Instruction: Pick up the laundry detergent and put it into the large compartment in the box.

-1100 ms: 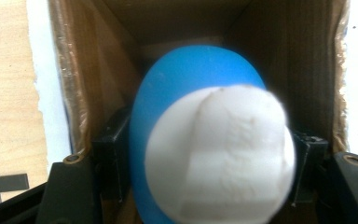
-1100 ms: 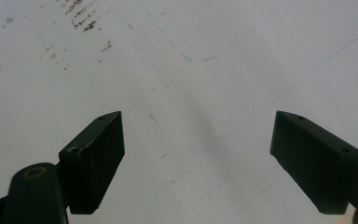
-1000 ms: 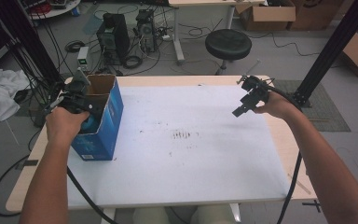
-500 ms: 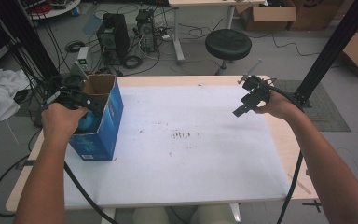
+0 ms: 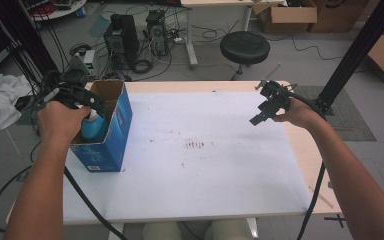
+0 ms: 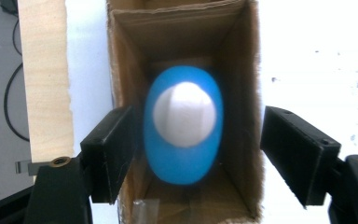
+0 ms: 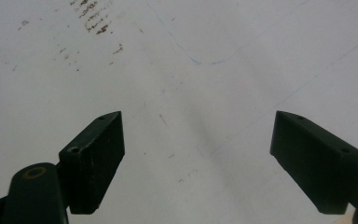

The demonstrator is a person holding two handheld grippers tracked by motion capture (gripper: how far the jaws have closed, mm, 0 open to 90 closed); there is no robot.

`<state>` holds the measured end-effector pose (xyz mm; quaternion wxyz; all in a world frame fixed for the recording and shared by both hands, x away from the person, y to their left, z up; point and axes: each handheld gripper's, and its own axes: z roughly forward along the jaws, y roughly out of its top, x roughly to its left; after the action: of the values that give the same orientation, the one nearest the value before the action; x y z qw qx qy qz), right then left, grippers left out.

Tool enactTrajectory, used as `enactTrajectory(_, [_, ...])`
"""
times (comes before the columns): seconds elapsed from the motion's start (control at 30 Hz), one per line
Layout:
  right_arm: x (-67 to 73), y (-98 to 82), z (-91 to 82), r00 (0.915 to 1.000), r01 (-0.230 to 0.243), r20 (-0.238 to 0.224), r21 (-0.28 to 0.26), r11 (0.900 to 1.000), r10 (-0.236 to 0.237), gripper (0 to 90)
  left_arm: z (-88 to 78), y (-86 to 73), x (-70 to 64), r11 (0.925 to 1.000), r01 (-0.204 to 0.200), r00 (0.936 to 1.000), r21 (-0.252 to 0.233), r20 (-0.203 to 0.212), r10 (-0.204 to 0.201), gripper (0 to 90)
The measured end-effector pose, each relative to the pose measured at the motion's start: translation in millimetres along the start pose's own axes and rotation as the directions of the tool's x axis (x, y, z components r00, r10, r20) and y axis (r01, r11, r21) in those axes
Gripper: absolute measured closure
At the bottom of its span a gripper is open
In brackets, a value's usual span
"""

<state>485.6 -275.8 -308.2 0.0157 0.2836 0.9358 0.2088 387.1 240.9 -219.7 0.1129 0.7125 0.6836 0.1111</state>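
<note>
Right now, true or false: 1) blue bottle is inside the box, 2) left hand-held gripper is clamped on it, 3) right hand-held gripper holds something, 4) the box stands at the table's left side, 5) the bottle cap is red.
1) True: the blue bottle stands inside the blue cardboard box.
2) False: the left hand-held gripper has just been opening; its jaws stand apart from the bottle.
3) False: the right hand-held gripper is open over bare table.
4) True in the high view.
5) False: the cap is white.
</note>
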Motion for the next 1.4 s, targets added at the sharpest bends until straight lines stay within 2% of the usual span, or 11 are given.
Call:
enactTrajectory(0.07, [0.4,-0.1,-0.3,1.0,0.004,-0.001,-0.002,1.0,-0.004,17.4,-5.0,-0.4,-3.4,0.9999,-0.006,0.9999,-0.012,0.015,0.006,26.9])
enactTrajectory(0.43, [4.0,-0.4,-3.2,0.9999,0.011,-0.001,-0.007,1.0,-0.011,17.4,-22.3,-1.5,-17.4,0.9991,-0.032,0.9992,-0.028,0.021,0.033,21.8])
enactTrajectory(0.6, [6.3,-0.5,-4.6,0.9999,0.014,0.001,-0.009,1.0,-0.014,17.4,-28.6,-2.3,-33.5,0.997,-0.07,0.9973,-0.033,0.02,0.07,21.3])
enactTrajectory(0.83, [8.8,-0.3,-5.8,0.9998,0.021,0.0,-0.011,1.0,-0.021,17.5,-31.9,-2.9,-51.3,0.9959,-0.08,0.9959,-0.044,0.039,0.081,21.2])
enactTrajectory(0.87, [9.3,-0.2,-6.0,0.9998,0.02,0.0,-0.012,1.0,-0.02,17.5,-32.4,-3.1,-58.3,0.9951,-0.088,0.9952,-0.046,0.041,0.089,21.2])
enactTrajectory(0.9, [9.7,-0.2,-6.2,0.9998,0.02,-0.001,-0.012,1.0,-0.02,17.5,-32.4,-3.1,-58.3,0.9951,-0.088,0.9952,-0.046,0.041,0.089,21.1])
enactTrajectory(0.97, [10.1,-0.2,-6.6,0.9997,0.025,0.001,-0.014,1.0,-0.025,17.5,-33.6,-2.8,-68.1,0.9941,-0.098,0.9941,-0.047,0.041,0.1,21.1])
enactTrajectory(1.07, [10.7,-0.1,-6.8,0.9997,0.025,0.0,-0.015,1.0,-0.025,17.5,-34.9,-2.2,-75.0,0.9924,-0.115,0.9921,-0.043,0.044,0.117,21.1])
enactTrajectory(1.17, [12.3,0.2,-7.6,0.9997,0.025,-0.001,-0.015,1.0,-0.025,17.5,-33.6,-2.2,-87.7,0.9909,-0.126,0.9894,-0.049,0.067,0.129,21.1])
enactTrajectory(1.4, [15.3,1.9,-7.0,0.9995,0.031,0.0,-0.015,0.999,-0.031,17.5,-26.0,-1.0,-107.5,0.988,-0.147,0.9848,-0.047,0.086,0.151,21.1])
